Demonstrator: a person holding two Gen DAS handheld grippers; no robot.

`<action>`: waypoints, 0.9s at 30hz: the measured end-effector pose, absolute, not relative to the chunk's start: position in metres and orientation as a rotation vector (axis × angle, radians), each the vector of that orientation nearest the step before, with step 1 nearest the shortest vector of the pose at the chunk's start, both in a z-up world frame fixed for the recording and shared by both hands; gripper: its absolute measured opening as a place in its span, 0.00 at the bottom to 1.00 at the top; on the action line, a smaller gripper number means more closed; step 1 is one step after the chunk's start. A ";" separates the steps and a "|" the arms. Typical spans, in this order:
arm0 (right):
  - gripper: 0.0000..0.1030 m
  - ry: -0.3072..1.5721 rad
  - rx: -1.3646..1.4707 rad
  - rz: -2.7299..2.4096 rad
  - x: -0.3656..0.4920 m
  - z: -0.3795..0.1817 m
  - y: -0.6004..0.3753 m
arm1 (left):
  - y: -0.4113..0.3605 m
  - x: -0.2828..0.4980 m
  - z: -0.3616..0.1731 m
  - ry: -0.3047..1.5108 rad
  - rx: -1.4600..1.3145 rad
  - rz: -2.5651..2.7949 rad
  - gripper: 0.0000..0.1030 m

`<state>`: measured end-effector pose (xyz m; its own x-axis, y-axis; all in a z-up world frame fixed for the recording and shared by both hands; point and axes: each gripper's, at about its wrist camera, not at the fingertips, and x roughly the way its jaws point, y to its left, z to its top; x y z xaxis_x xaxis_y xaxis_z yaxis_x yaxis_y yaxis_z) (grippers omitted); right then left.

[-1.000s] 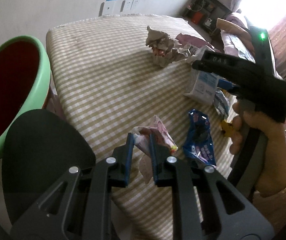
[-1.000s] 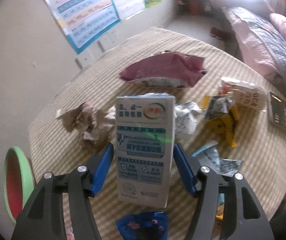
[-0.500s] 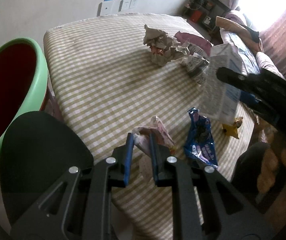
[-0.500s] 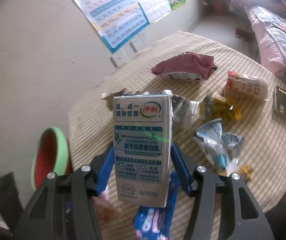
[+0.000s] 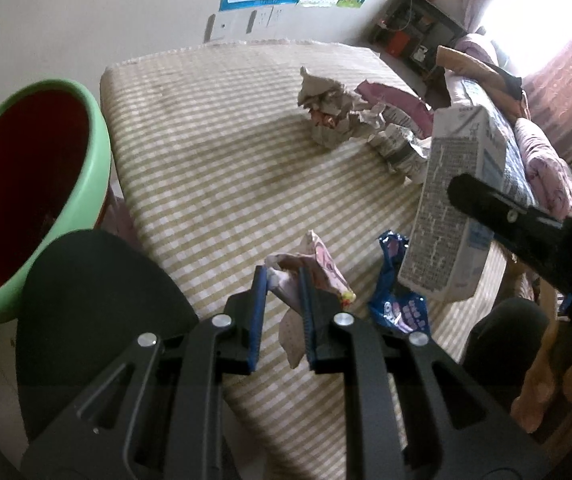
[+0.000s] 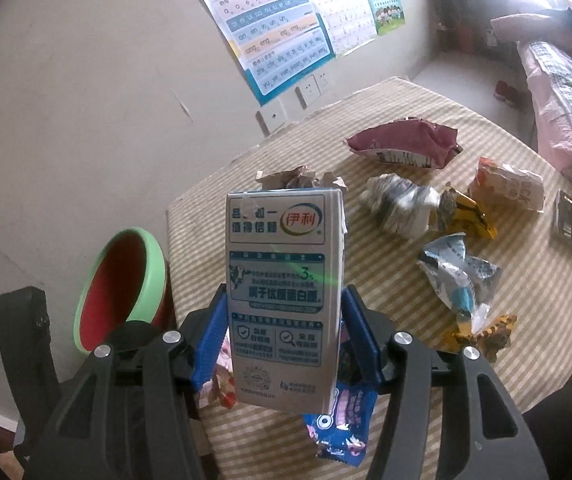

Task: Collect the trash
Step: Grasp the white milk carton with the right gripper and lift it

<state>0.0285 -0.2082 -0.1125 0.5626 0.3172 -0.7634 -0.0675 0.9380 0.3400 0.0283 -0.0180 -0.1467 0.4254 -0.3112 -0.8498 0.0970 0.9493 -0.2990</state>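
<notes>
Two tools | left (image 5: pixel 281 300) pinches wrapper (image 5: pixel 318 276) | right (image 6: pixel 286 332) clamps carton (image 6: pixel 283 296) | basin (image 5: pixel 97 152) contents unclear

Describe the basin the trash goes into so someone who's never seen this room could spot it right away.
Start at the checkered table; just off its wall-side end, beside a black chair back, sits the basin. It is the only round open container there, pale green outside, deep red inside.

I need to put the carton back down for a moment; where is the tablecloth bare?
Bare checked tablecloth runs from the crumpled grey paper wad to the edge by the green-rimmed red basin. Crowded: the wall-far side, around the maroon snack bag and silver wrappers.
</notes>
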 end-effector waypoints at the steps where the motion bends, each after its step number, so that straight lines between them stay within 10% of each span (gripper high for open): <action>1: 0.53 0.948 0.286 0.230 0.027 -0.111 -0.208 | -0.018 0.028 -0.145 1.096 -0.214 -0.256 0.16; 27: 0.53 0.962 0.272 0.252 0.025 -0.113 -0.199 | -0.013 0.030 -0.144 1.090 -0.220 -0.236 0.16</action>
